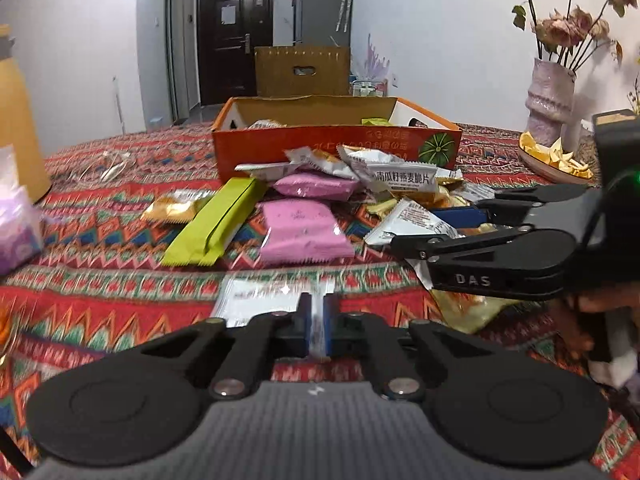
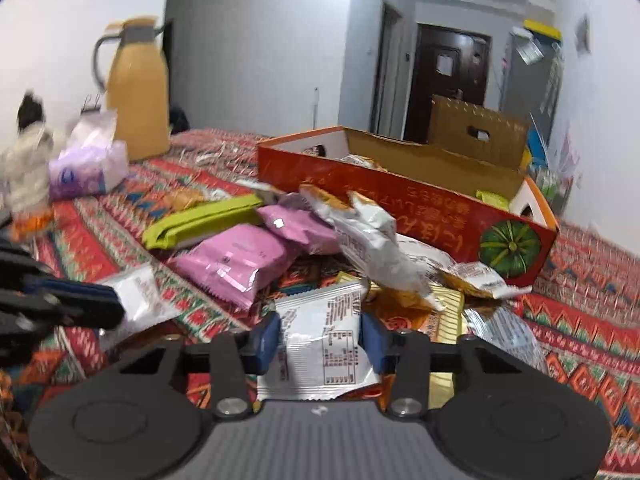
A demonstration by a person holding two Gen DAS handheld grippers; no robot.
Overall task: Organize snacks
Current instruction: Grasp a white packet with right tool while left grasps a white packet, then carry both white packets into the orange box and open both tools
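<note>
- My left gripper (image 1: 318, 326): pads pressed together on the near edge of a thin white packet (image 1: 256, 300), which lies flat on the patterned cloth (image 1: 100, 280) and extends forward and to the left of the fingers.
- My right gripper (image 2: 320, 338): fingers set narrowly, one on each side of a white wrapper with a printed table (image 2: 320, 344); both blue pads (image 2: 267, 338) touch its edges, gripping it.
- Snack pile: two pink packets (image 1: 302, 232), a green bar (image 1: 212, 228) and further white and gold wrappers lie on the cloth ahead of both grippers, between the fingers and the box.
- Orange box (image 1: 332, 148): open-topped, behind the pile, with a few snacks inside.
- Left side of the table, right wrist view: yellow jug (image 2: 136, 92) and a tissue pack (image 2: 86, 164), well apart from the snacks.
</note>
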